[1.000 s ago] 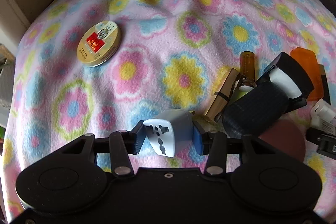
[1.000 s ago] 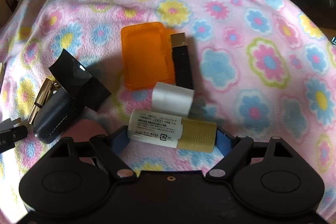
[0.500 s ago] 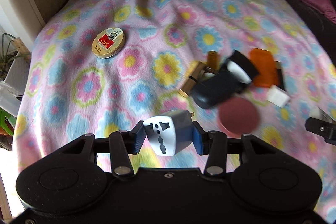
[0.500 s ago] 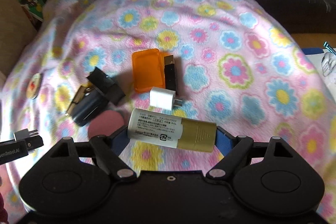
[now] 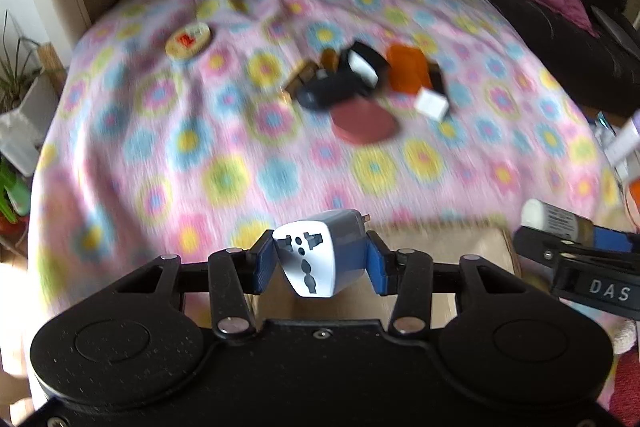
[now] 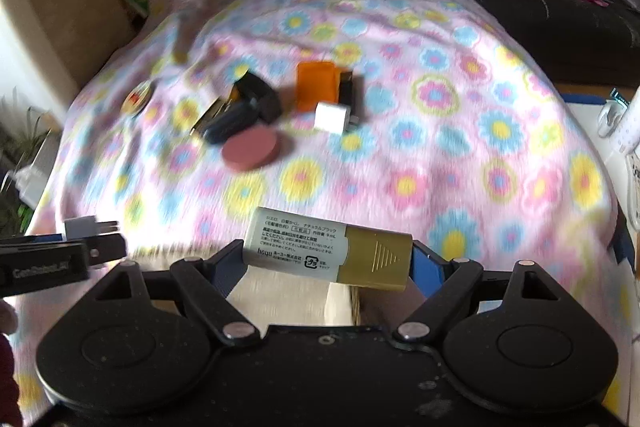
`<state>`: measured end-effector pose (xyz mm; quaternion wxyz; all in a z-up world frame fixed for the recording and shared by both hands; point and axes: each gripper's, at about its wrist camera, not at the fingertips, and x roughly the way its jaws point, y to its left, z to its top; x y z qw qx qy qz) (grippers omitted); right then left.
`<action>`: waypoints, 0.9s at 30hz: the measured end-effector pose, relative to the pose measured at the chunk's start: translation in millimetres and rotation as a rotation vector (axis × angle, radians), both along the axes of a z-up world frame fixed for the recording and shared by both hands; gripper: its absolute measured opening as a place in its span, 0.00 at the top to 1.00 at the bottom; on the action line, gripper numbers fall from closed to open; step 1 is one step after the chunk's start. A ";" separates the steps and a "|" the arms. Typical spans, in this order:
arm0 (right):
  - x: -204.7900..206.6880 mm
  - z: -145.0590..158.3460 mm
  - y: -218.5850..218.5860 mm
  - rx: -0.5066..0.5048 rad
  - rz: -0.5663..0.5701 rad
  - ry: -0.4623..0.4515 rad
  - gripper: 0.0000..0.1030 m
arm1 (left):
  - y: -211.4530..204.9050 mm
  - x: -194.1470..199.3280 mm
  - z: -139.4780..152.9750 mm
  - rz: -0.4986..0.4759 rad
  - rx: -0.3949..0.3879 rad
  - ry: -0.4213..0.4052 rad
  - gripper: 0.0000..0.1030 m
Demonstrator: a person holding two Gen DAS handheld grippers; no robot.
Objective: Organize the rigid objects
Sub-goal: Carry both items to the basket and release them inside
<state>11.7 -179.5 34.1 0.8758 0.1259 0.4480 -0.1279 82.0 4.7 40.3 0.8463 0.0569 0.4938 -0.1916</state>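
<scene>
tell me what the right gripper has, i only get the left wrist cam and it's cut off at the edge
Observer: The right gripper is shut on a tube, held crosswise by its two ends: pale printed body, gold cap.
Operator: anything under it
Observer: A pale cloth-like surface shows just below the tube; I cannot tell what it is.
Operator: can you see my left gripper from there
Observer: Yes, the left gripper is at the left edge, side on, with the adapter and its metal prongs pointing toward the blanket.
</scene>
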 end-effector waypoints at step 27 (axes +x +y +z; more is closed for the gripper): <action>-62.4 -31.7 47.5 -0.054 0.138 0.144 0.16 | 14.7 -63.4 -54.7 0.054 0.055 0.145 0.58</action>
